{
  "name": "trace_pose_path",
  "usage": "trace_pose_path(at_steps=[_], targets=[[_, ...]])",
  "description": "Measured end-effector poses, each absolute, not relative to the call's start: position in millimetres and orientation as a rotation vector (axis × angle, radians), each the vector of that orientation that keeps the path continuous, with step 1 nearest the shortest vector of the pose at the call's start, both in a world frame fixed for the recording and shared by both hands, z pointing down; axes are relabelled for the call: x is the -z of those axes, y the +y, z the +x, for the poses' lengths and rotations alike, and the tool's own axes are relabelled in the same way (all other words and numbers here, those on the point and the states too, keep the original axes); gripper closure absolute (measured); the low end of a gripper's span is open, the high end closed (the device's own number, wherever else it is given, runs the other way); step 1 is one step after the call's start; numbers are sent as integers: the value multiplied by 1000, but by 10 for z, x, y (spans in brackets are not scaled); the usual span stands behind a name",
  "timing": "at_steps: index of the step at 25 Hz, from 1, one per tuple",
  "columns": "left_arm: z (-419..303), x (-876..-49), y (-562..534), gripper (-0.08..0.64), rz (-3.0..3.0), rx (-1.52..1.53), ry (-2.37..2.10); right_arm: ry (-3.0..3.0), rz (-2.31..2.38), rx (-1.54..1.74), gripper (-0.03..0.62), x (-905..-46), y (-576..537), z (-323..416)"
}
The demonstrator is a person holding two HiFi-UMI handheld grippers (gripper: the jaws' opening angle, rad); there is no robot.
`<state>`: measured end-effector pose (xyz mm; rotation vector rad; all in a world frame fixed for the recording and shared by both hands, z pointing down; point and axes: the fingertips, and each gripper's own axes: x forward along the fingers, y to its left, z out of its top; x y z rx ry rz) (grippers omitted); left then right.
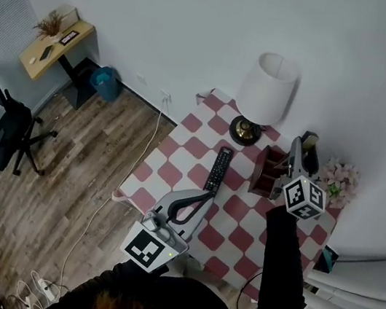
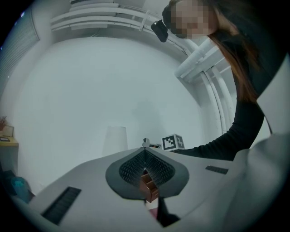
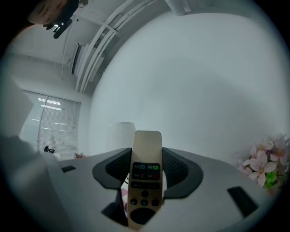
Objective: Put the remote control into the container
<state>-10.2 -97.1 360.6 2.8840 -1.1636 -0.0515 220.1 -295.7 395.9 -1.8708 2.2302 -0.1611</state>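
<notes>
My right gripper (image 3: 145,170) is shut on a beige remote control (image 3: 145,181) that stands upright between the pads, buttons facing the camera. In the head view this gripper (image 1: 301,153) hangs over the back right of the checkered table (image 1: 178,156), just right of the brown wooden container (image 1: 262,171). A black remote control (image 1: 218,169) lies flat on the cloth left of the container. My left gripper (image 1: 205,197) is shut and holds nothing, near the black remote's near end. In the left gripper view its shut jaws (image 2: 145,153) point at the container (image 2: 149,186).
A white-shaded lamp (image 1: 262,96) stands at the table's back, left of the container. Pink flowers (image 1: 340,182) sit at the back right corner. A cable runs down the table's left side to the wooden floor (image 1: 87,168). An office chair (image 1: 9,129) stands far left.
</notes>
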Motion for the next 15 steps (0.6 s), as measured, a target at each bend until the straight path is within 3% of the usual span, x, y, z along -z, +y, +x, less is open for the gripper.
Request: trace_pose_path(at_steps=[15], targets=[[-447, -3670, -909, 558, 2856, -4, -1259, 2109, -1938, 184, 379, -4277, -3318, 2409]])
